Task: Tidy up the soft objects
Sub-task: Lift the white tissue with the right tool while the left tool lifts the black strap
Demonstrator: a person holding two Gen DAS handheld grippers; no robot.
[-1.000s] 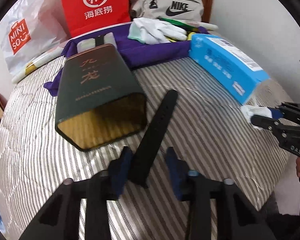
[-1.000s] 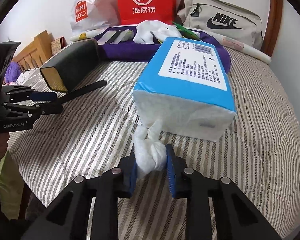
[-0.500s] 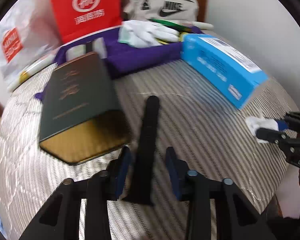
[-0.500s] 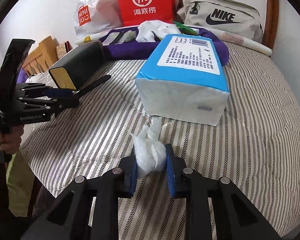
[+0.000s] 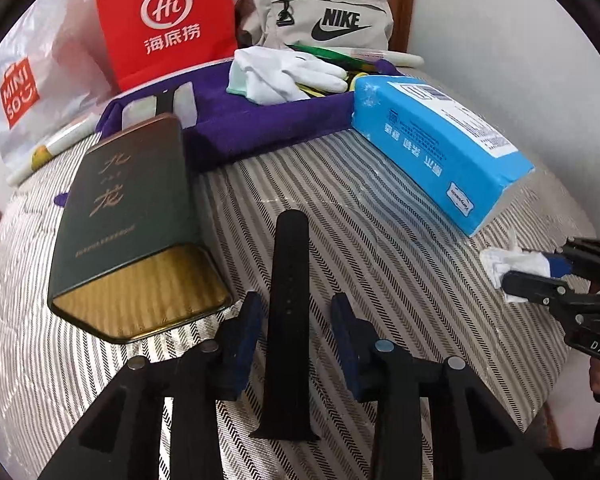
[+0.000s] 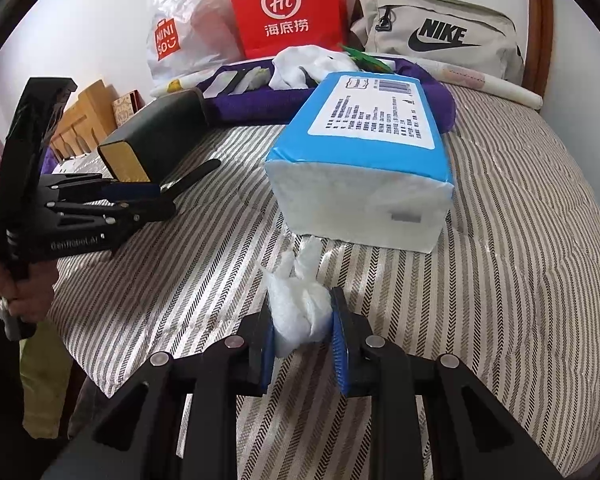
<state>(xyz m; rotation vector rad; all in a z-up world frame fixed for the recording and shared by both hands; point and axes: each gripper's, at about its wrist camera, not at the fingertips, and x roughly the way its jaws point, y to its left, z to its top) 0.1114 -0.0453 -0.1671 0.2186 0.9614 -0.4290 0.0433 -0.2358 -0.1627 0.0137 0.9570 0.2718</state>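
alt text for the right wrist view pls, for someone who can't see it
The right tool pinches a crumpled white tissue above a striped bed, just in front of a blue tissue pack. At left, the left tool has a black strap between its fingers, jaws opening, beside a dark green tin.

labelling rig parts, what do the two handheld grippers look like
Both the left gripper and the right gripper are matte black angular linkages with silver pivot pins and blue ribbed finger pads. Small pale lettering marks their bodies. No cables or sleeves are clearly visible.
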